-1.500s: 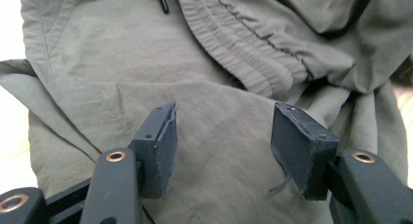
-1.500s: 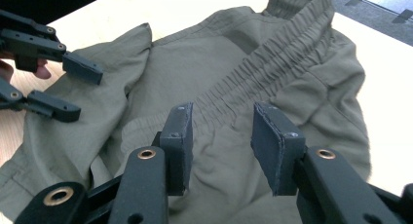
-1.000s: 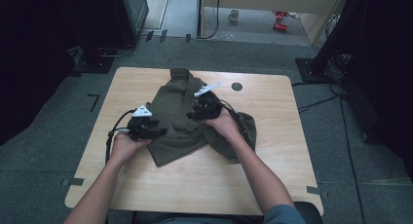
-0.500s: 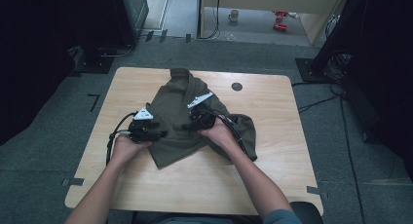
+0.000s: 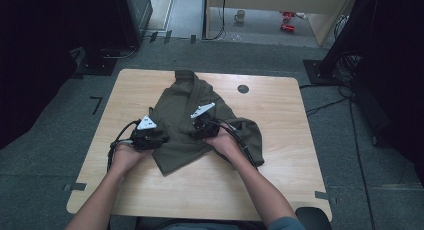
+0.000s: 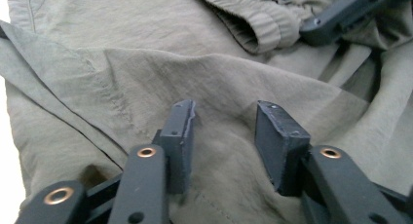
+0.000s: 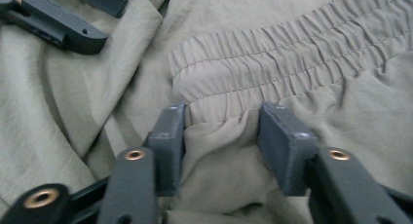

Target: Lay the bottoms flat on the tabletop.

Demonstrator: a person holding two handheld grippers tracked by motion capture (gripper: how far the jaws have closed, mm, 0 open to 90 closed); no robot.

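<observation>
One camera looks down from above; two ride close over the olive garment (image 5: 200,125).

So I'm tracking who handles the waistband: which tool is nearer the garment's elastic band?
Right. The right tool sits at the elastic band, jaws apart around fabric just below it. The left tool is over plain fabric, with the band farther ahead.

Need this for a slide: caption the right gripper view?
Right gripper, jaws open, poised at the elastic waistband of an olive garment.
</observation>
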